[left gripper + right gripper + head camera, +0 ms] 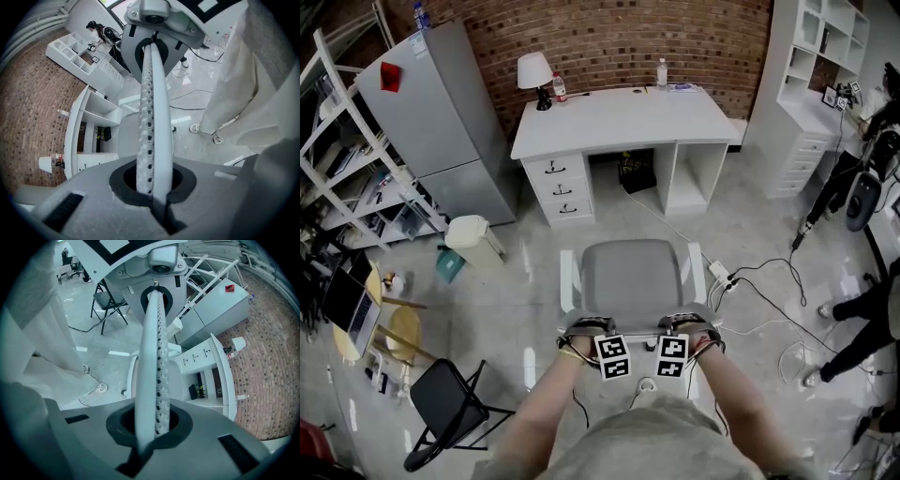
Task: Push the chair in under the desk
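Head view looks down on a gray chair (630,272) in the middle of the floor. The white desk (619,117) is at 12 o'clock from the chair, and the person stands at 6 o'clock, right behind the chair back (637,325).

The left gripper (151,140) has its two jaws pressed tight together with nothing between them. The right gripper (154,380) is the same, closed up and holding nothing. Both sit at the top of the chair back, left one at 7 o'clock from the seat and right one at 5 o'clock. They look like they lean on the back to push it, but I cannot tell for sure that they touch it.

The chair faces the desk, so it is lined up well. But it is well apart from the desk, with a strip of bare floor between them. I think almost all of the push is left to do.

The open gap under the desk is at 12 o'clock. A dark thing (637,173) sits deep inside it, and a cable (670,223) runs out from there to a power strip (719,273) at 3 o'clock from the chair. The wheels could catch on that cable. A small bin (473,239) at 10 o'clock is out of the way.
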